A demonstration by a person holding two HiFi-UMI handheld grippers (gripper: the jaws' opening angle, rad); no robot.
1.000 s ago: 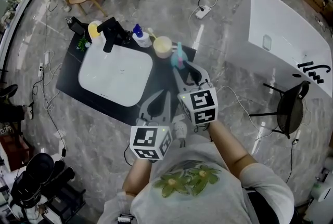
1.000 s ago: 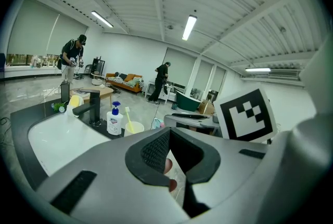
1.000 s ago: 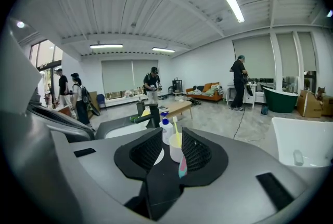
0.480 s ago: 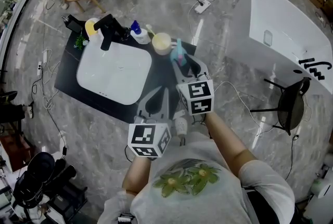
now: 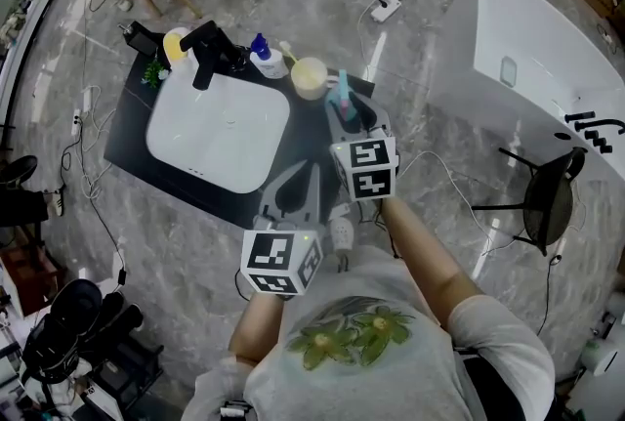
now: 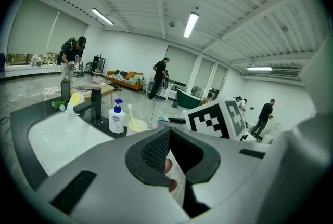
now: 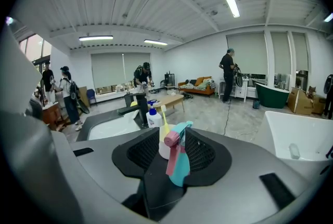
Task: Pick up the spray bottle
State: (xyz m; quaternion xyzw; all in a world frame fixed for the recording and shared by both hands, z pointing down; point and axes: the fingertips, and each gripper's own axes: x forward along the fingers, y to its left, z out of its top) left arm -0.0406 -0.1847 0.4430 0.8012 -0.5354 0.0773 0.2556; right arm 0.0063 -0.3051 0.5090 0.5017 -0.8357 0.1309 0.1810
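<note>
At the right end of the bench point(image 5: 129, 138), beside the sink point(image 5: 220, 131), the spray bottle point(image 7: 178, 163) stood upright between my right gripper's point(image 7: 170, 151) fingers, which had just spread wide and weren't pressing it. My left gripper's point(image 6: 167, 158) fingers were parted and empty. I judged the bottle light, slick plastic, best gripped on the body below the trigger. Its lower body and fill level were hidden.

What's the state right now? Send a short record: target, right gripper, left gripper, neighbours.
target: spray bottle, upright on the dark counter, right of the sink
right gripper: jaws have just been opening, wide apart, bottle between them, not clamped
left gripper: jaws apart, nothing between them
neighbours: cup with toothbrush, soap bottle, faucet
</note>
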